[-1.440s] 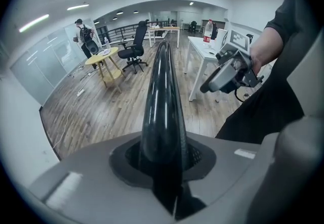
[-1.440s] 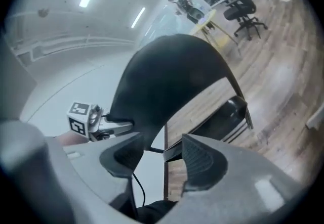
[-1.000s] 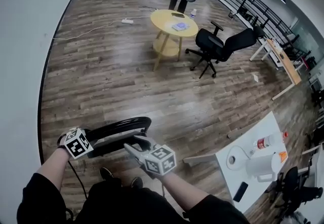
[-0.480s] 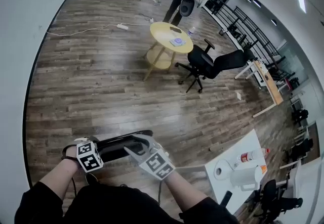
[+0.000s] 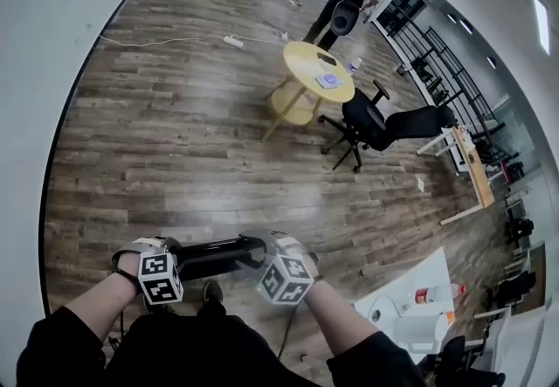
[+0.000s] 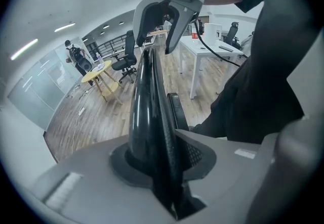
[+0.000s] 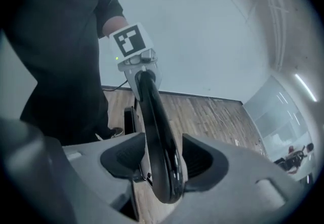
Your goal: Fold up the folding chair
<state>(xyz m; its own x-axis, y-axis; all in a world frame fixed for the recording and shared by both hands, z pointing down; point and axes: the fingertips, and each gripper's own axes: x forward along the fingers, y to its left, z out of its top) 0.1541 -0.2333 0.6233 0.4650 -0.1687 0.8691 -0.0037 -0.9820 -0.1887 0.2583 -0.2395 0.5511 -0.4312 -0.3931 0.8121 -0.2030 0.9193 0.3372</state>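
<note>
On the folding chair's top rail [image 5: 214, 251], left gripper [image 6: 164, 160] fingers clamp while right gripper [image 7: 162, 162] fingers, just opening, straddle it loosely; regripping probably comes next.

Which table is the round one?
The yellow table far ahead, next to the black office chair. It has a round top, while the white table at the lower right has straight edges.

At 7 o'clock the left gripper [image 5: 162, 251] clamps the chair rim [image 5: 214, 251]; at 6 o'clock the right gripper [image 5: 266, 247] has jaws that were just opening, the rim loose between them.
</note>
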